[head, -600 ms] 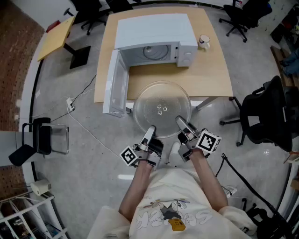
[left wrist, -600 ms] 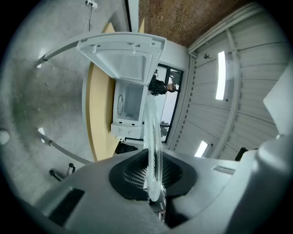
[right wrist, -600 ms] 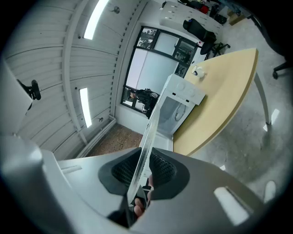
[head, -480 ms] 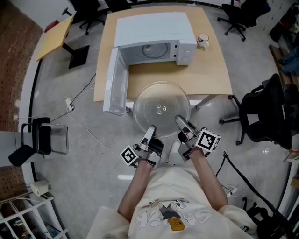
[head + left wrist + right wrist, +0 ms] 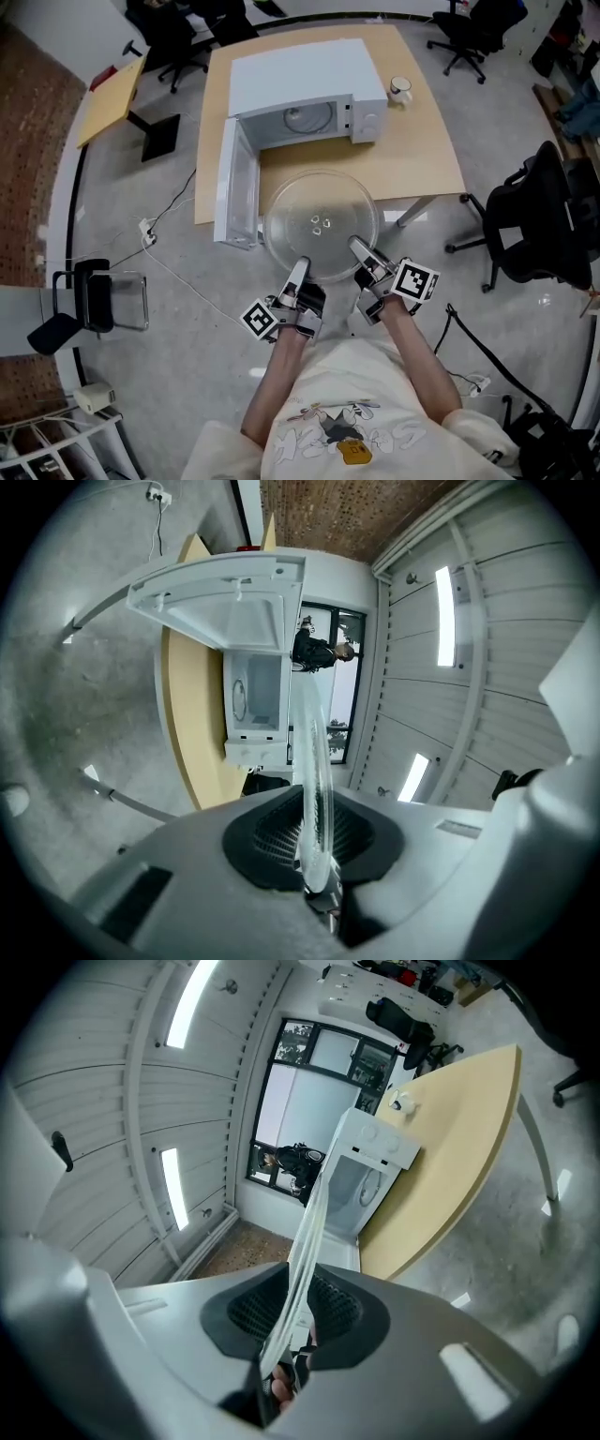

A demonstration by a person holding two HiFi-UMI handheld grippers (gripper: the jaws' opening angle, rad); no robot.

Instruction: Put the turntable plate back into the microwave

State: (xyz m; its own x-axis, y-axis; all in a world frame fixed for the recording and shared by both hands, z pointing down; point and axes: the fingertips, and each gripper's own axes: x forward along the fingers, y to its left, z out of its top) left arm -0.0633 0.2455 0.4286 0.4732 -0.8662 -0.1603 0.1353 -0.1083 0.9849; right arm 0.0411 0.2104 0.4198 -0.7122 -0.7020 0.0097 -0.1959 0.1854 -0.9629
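The round clear glass turntable plate hangs level in the air over the table's front edge, just before the white microwave. My left gripper is shut on the plate's near left rim and my right gripper on its near right rim. In the left gripper view the plate shows edge-on between the black pads, and likewise the plate in the right gripper view. The microwave door hangs open to the left, and the cavity faces me.
The wooden table bears a white mug right of the microwave. A black office chair stands to the right, another chair at the left. A white cable runs over the floor left of the table.
The plate and both grippers have moved a little forward towards the microwave. The grips on the rim are unchanged.
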